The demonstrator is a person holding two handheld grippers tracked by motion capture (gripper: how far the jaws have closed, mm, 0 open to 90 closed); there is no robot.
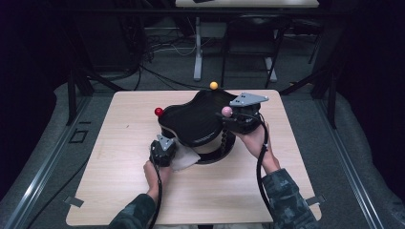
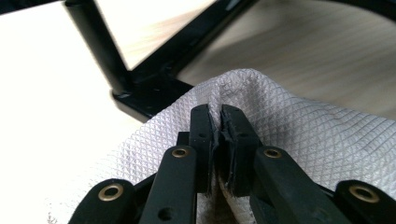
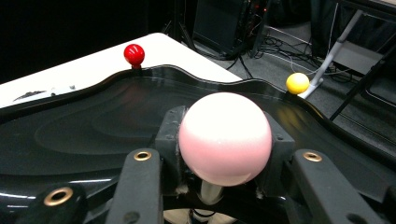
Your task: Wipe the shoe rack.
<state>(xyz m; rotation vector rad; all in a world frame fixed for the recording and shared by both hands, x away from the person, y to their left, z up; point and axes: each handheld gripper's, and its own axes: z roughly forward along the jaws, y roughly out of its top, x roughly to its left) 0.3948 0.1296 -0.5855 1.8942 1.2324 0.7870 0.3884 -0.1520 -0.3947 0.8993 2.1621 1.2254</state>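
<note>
A black wavy-rimmed tray (image 1: 196,121) stands on a ring-shaped base in the middle of the table. Three ball knobs rise from its rim: a red ball (image 1: 158,112), a yellow ball (image 1: 214,86) and a pink ball (image 1: 227,111). My right gripper (image 1: 232,118) is shut on the pink ball (image 3: 225,137), its jaws pressing on both sides. My left gripper (image 1: 168,151) sits low at the base's front left, shut on a white waffle-weave cloth (image 2: 303,126). The cloth (image 1: 185,160) lies bunched against the base. A fold of it is pinched at the left gripper's tips (image 2: 219,112).
The black base frame and an upright post (image 2: 98,46) stand just ahead of the cloth. The light wooden table (image 1: 133,191) has bare room at left and front. Table legs, stands and cables fill the dark floor beyond its far edge (image 1: 198,62).
</note>
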